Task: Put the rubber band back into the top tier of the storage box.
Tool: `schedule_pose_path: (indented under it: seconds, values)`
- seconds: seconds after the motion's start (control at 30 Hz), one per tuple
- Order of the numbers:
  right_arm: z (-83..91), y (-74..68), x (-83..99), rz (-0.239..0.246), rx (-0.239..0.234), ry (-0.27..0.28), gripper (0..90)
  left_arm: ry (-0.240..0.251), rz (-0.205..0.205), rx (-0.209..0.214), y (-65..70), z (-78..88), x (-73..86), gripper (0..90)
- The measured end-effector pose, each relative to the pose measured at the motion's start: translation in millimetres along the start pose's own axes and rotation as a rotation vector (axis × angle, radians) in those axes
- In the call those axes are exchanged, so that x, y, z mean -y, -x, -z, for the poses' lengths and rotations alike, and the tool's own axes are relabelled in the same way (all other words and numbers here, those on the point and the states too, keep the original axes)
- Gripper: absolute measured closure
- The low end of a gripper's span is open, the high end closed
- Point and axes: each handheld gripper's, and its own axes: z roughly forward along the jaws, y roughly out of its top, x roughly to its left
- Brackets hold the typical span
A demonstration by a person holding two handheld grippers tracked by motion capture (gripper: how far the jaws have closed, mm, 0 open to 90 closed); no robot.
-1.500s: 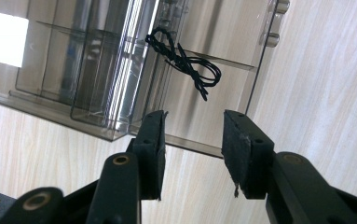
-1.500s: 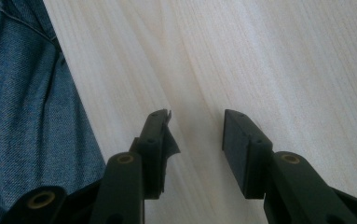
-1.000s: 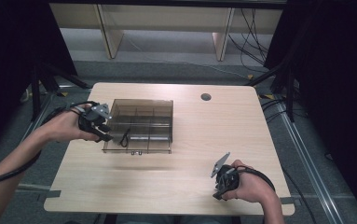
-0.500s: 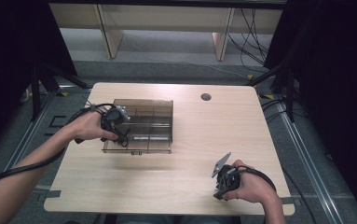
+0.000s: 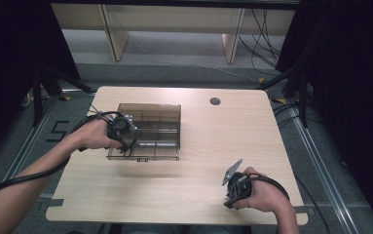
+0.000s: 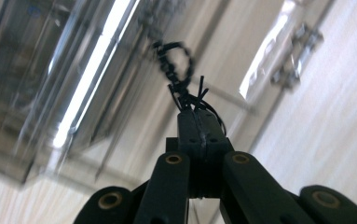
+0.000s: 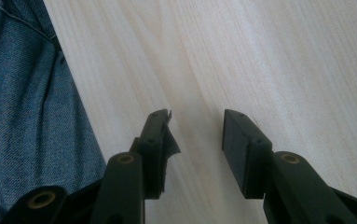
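From above, your left gripper [image 5: 127,142] sits at the near left corner of the clear plastic box [image 5: 147,130] on the desk [image 5: 184,180]; what it holds is too small to make out. Your right gripper [image 5: 231,189] rests by the near desk edge.

In the left gripper view, your jaws have just been closing and now pinch a bundle of black cable ties [image 6: 181,84]; the box is blurred.

In the right gripper view, your jaws stand apart over bare wood, beside blue denim [image 7: 22,102].

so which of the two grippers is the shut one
The left gripper, over the clear compartment box: its jaws have just closed onto a black cable-tie loop. The right gripper, by the table's near edge, stands open.
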Motion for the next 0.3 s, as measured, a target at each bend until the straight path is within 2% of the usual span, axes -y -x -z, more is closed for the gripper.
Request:
schedule_pose_path:
  seconds: [0.07, 0.13, 0.17, 0.2, 0.27, 0.3]
  values:
    - [0.8, -0.1, 0.3, -0.010, 0.001, -0.012, 61.9, 0.012, 0.003, -0.006, 0.1, 3.0, 3.7, 89.5]
    - [1.3, 0.0, 0.9, -0.002, -0.011, -0.001, 61.9, -0.007, -0.018, -0.011, -1.8, 10.3, 12.9, 89.4]
    - [1.5, 0.2, 1.2, -0.005, -0.010, -0.001, 61.9, 0.028, -0.004, -0.013, -1.2, 14.8, 20.3, 88.5]
    - [1.5, 0.2, 1.2, -0.005, -0.010, -0.001, 61.9, 0.028, -0.004, -0.013, -1.2, 14.8, 20.3, 82.2]
    - [1.9, 1.0, 1.6, -0.009, 0.004, 0.003, 61.9, 0.135, 0.004, -0.034, 0.5, 24.9, 32.6, 67.5]
    - [2.6, 0.1, 1.8, -0.029, 0.000, -0.004, 61.8, 0.135, 0.004, -0.034, 0.5, 24.9, 32.6, 62.3]
